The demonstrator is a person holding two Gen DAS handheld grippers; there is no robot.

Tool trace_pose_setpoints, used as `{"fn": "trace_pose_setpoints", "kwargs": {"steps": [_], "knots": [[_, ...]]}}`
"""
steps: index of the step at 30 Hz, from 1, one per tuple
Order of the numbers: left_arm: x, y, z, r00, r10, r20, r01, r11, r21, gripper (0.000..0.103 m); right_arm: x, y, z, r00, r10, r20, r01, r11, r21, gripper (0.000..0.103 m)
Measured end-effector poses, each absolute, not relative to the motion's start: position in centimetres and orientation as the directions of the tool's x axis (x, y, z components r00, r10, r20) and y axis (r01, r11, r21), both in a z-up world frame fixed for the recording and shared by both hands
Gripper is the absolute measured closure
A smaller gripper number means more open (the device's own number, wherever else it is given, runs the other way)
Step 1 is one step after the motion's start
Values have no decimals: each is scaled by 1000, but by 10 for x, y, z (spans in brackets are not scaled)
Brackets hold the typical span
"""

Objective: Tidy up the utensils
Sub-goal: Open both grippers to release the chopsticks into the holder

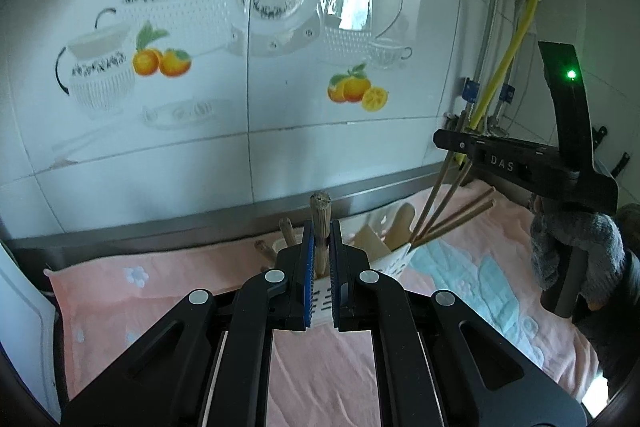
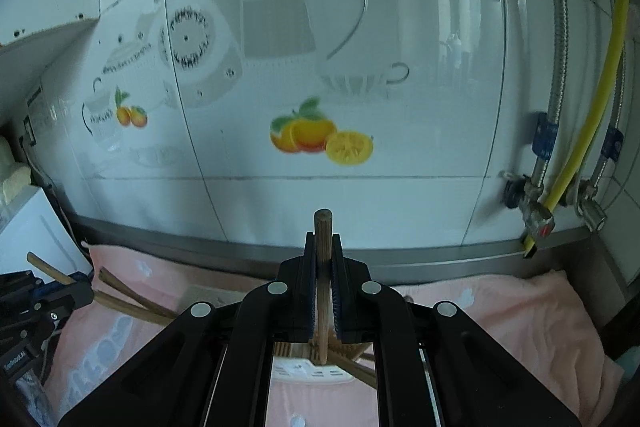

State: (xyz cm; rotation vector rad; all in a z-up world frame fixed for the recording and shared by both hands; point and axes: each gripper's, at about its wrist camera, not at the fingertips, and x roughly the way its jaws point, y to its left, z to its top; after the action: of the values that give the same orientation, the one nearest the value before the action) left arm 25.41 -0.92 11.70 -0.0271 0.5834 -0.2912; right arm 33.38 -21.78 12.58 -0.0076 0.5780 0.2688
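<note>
Clamping a round wooden chopstick upright between the closed blue pads of the left black gripper, directly above a white perforated plastic utensil holder standing on a pink towel, near the towel's back edge by the tiled wall; leaning out of that holder, several more wooden chopsticks and a pale wooden spatula; pinching a second upright wooden stick in the right black gripper, its lower end over the holder's rim.
</note>
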Motion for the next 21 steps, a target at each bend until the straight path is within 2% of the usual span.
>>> {"fn": "trace_pose_setpoints", "kwargs": {"steps": [3, 12, 14, 16, 20, 21], "knots": [[256, -10, 113, 788, -280, -548, 264, 958, -110, 97, 332, -218, 123, 800, 250, -545, -256, 964, 67, 95], [248, -9, 116, 799, -279, -532, 260, 959, -113, 94, 310, -221, 125, 810, 247, -531, -257, 965, 58, 78], [242, -6, 118, 806, -277, -523, 254, 960, -117, 88, 301, -222, 125, 815, 249, -524, -258, 964, 58, 75], [237, -4, 119, 812, -274, -515, 249, 961, -119, 77, 292, -222, 125, 820, 246, -517, -256, 965, 54, 70], [225, 1, 118, 817, -268, -511, 241, 963, -119, 71, 274, -222, 123, 824, 247, -509, -256, 965, 53, 62], [220, 2, 117, 820, -263, -509, 237, 965, -115, 63, 268, -221, 122, 824, 249, -509, -258, 965, 54, 59]]}}
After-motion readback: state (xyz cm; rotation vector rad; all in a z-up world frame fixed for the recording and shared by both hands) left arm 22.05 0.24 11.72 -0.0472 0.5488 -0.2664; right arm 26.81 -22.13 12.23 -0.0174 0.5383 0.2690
